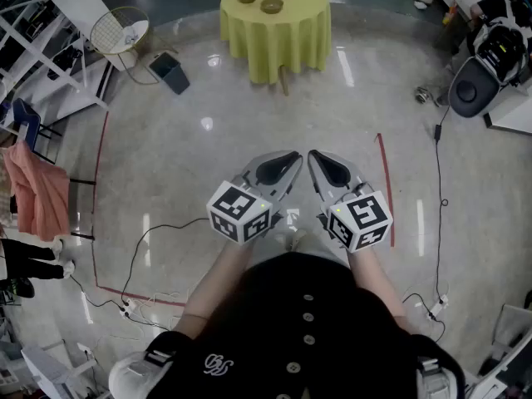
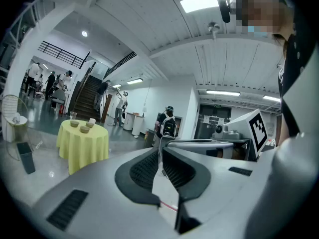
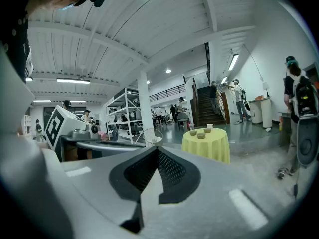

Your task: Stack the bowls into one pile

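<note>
Surface: a round worktop (image 1: 274, 44), draped down to the floor in a yellow-green cloth, stands at 12 o'clock from the tongs in the head view, well apart from them.
Task items: three bowls (image 1: 272, 6) sit singly on the cloth, near one another, none inside another. A white cup (image 3: 210, 126) and a glass (image 2: 73, 115) stand beside them.
Left hand: the left tongs (image 1: 293, 156) are closed tip to tip, with nothing between the jaws, and are held over the floor.
Right hand: the right tongs (image 1: 316, 156), just beside the left pair at 3 o'clock, are likewise closed and empty.
Floor: a glossy grey floor (image 1: 208, 165) carries lamp reflections. Red tape (image 1: 385, 185) runs at 3 o'clock and again at 9 o'clock, and black cables (image 1: 439, 189) trail across it.
Room: a dark bin (image 1: 169, 71) and a round wire basket (image 1: 119, 29) lie at 10 to 11 o'clock. A pink cloth (image 1: 37, 191) hangs at 9 o'clock. A staircase (image 2: 82, 98), white shelving (image 3: 122, 111) and distant people fill the background.
</note>
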